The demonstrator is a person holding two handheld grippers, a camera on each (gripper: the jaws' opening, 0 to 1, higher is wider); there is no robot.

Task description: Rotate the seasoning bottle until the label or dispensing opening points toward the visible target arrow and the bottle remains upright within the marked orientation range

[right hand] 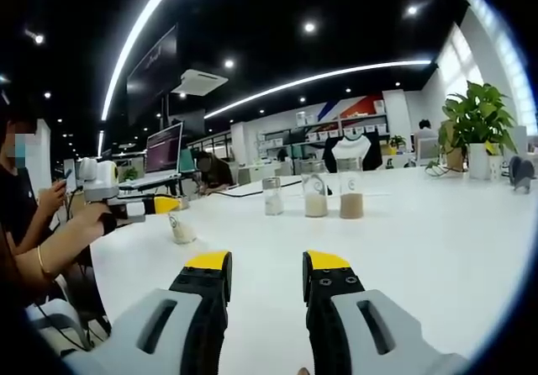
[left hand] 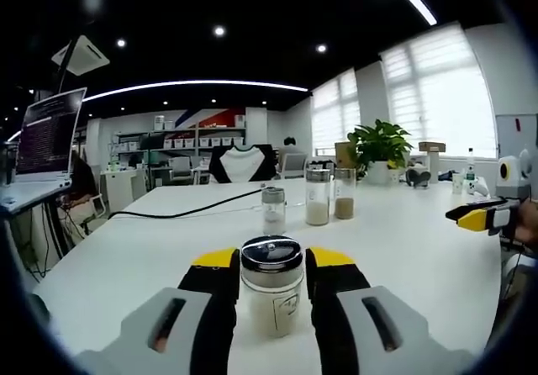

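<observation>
A small glass seasoning bottle (left hand: 271,295) with a chrome lid and pale powder inside stands upright on the white table (left hand: 126,257). My left gripper (left hand: 273,267) has its yellow-tipped jaws pressed against the bottle's two sides. In the right gripper view the same bottle (right hand: 181,228) stands at the tip of the left gripper (right hand: 155,205), which a hand holds. My right gripper (right hand: 266,274) is open over bare table, well away from the bottle, with nothing between its jaws. It also shows at the right edge as the right gripper (left hand: 479,217).
Three more shakers stand mid-table: a short one (left hand: 273,209), a tall white-filled one (left hand: 317,196) and a brown-filled one (left hand: 345,193). A black cable (left hand: 185,213) runs across the far left. A potted plant (left hand: 380,144) sits at the back right. A person (right hand: 25,224) sits at the left.
</observation>
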